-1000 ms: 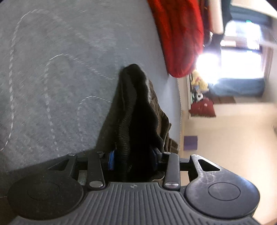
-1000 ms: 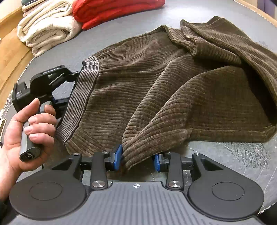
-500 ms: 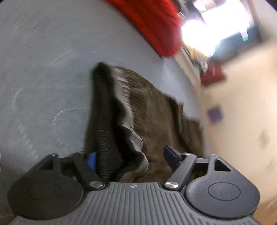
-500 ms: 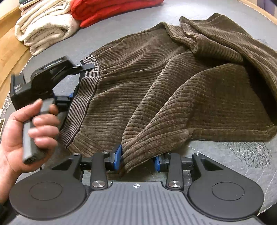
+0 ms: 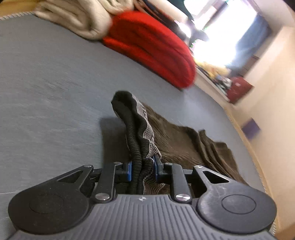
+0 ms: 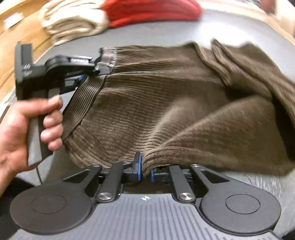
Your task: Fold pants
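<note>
Brown corduroy pants lie bunched on a grey padded surface. My left gripper is shut on the ribbed waistband, which stands up from its jaws. It also shows in the right wrist view, held by a hand at the pants' left edge. My right gripper is shut on a fold of the pants' near edge, lifted a little off the surface. The pant legs are crumpled at the right.
A folded red garment and folded cream garments sit at the far edge of the surface; both show in the right wrist view too. A wooden floor lies beyond on the left. A bright window is behind.
The left gripper opened half a second ago and has closed again on the waistband, swinging round. The right gripper closed tighter and lifted its fold. The pants shifted and stretched between them.
</note>
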A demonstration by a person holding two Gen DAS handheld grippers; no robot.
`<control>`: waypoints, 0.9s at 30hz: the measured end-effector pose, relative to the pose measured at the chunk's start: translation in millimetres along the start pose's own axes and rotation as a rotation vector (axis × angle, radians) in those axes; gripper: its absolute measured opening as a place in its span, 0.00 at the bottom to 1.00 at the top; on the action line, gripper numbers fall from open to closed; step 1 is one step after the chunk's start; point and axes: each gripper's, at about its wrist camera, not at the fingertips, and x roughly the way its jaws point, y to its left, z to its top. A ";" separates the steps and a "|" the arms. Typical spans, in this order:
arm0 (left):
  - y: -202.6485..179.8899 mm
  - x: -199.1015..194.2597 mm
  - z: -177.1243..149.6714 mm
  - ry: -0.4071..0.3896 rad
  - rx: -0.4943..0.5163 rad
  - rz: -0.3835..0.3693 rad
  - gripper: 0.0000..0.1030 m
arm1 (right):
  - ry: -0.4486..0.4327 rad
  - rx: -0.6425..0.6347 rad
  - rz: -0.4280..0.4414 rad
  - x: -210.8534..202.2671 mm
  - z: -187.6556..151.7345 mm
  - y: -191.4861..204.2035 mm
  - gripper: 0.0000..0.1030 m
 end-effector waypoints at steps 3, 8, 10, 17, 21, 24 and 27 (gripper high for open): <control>14.5 -30.5 -5.4 -0.012 -0.021 0.129 0.22 | -0.001 -0.109 0.092 -12.3 -4.0 22.8 0.09; 27.8 -65.5 -19.3 -0.045 -0.103 0.317 0.27 | 0.111 -0.337 0.132 -15.9 -23.5 59.1 0.14; 15.6 -82.8 -17.4 -0.150 -0.042 0.355 0.37 | 0.105 -0.344 0.104 -22.2 -26.9 53.4 0.19; -54.6 -96.8 -49.0 -0.116 0.166 0.134 0.46 | -0.001 -0.262 0.147 -87.0 -15.2 -21.6 0.32; -97.8 -88.3 -81.8 -0.008 0.258 0.047 0.46 | -0.112 -0.171 0.036 -106.8 9.5 -89.9 0.38; -115.8 -84.4 -99.6 0.058 0.272 0.040 0.46 | -0.152 -0.119 -0.092 -94.4 26.0 -128.5 0.41; -116.2 -88.0 -116.5 0.107 0.280 0.025 0.51 | -0.117 -0.046 -0.152 -61.6 41.7 -155.6 0.49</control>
